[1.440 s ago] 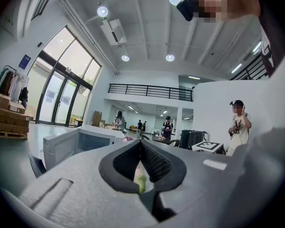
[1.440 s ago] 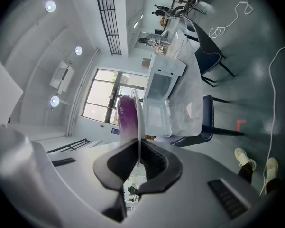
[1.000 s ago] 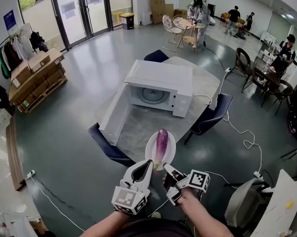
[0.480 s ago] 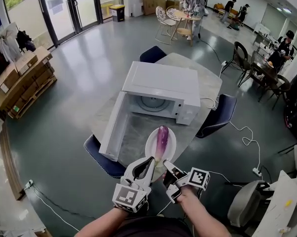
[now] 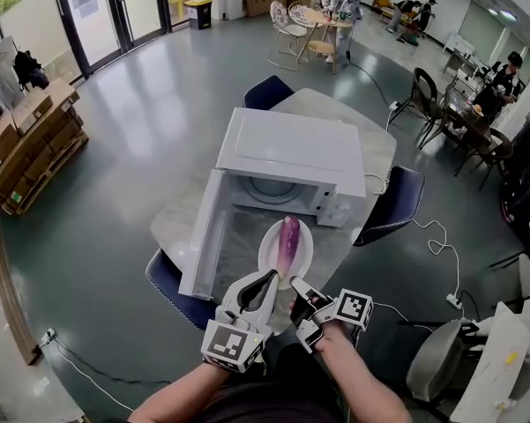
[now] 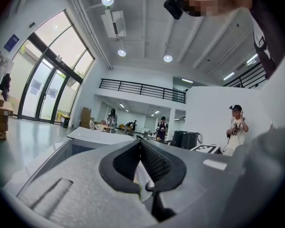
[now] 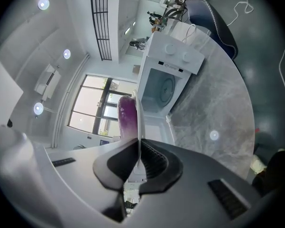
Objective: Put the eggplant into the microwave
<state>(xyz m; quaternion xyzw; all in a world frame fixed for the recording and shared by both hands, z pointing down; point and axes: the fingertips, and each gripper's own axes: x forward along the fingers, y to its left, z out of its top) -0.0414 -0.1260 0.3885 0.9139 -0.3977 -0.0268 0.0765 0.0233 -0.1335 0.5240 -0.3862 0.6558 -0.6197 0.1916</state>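
Note:
A purple eggplant (image 5: 288,235) lies on a white plate (image 5: 271,256) that both grippers carry above the near edge of the marble table (image 5: 247,236). My left gripper (image 5: 266,280) is shut on the plate's near rim (image 6: 139,177). My right gripper (image 5: 298,287) is shut on the same rim a little to the right, and the right gripper view shows the plate edge-on (image 7: 139,120) with the eggplant (image 7: 127,118) beside it. The white microwave (image 5: 287,157) stands on the table just beyond, with its door (image 5: 203,236) swung open to the left and its cavity (image 7: 162,90) showing.
Dark blue chairs stand at the table's near left (image 5: 169,280), right (image 5: 392,203) and far side (image 5: 266,92). A white cable (image 5: 436,254) trails over the floor at the right. Cardboard boxes (image 5: 26,139) sit far left. People stand by tables in the background.
Both grippers have carried the plate with the eggplant forward, toward the open microwave. The table and microwave now lie closer and lower in the head view.

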